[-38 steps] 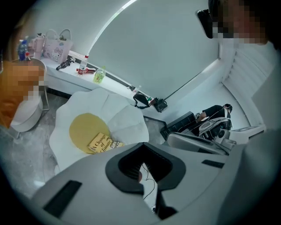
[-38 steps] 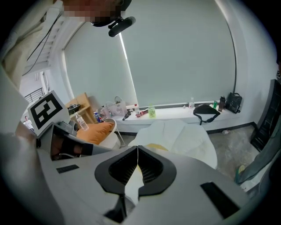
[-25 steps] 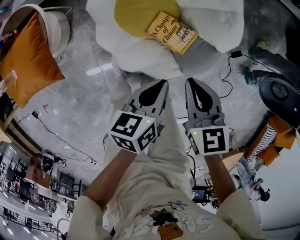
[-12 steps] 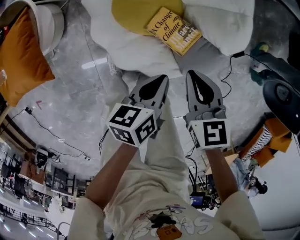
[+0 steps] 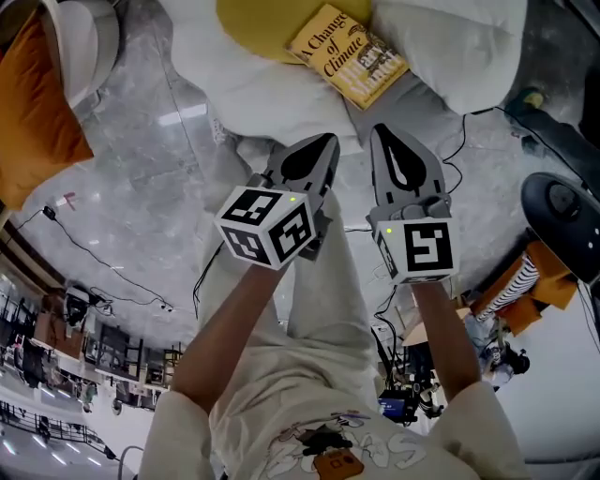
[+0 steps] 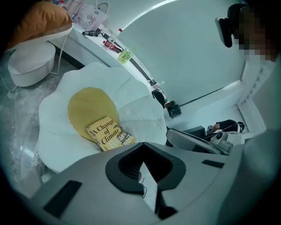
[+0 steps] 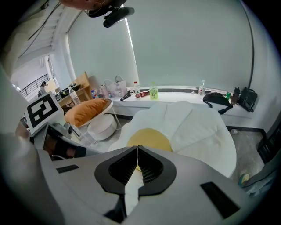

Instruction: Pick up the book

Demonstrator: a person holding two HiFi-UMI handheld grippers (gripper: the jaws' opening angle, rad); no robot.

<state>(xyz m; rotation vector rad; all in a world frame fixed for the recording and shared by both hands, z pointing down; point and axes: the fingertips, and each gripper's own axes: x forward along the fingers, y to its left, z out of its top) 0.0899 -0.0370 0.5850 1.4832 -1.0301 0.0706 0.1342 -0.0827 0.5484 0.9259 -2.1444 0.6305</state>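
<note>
A yellow book (image 5: 349, 54) titled "A Change of Climate" lies on the white flower-shaped cushion (image 5: 272, 98), partly over its yellow centre (image 5: 253, 23). The left gripper view shows the book (image 6: 109, 133) lying flat, just beyond the jaws. My left gripper (image 5: 323, 141) is shut and empty, a short way short of the cushion's near edge. Beside it, my right gripper (image 5: 382, 131) is shut and empty too. In the right gripper view the closed jaws (image 7: 137, 147) hide the book, and only the yellow centre (image 7: 147, 137) shows.
An orange pillow (image 5: 33, 112) rests on a round white chair (image 5: 89, 42) at the left. Black cables (image 5: 459, 141) run over the grey floor by the cushion. A dark round device (image 5: 562, 211) sits at the right. A long shelf with bottles (image 7: 153, 92) runs behind the cushion.
Both grippers have sunk together toward the cushion, and the book now lies higher in the head view. Both pairs of jaws stayed shut.
</note>
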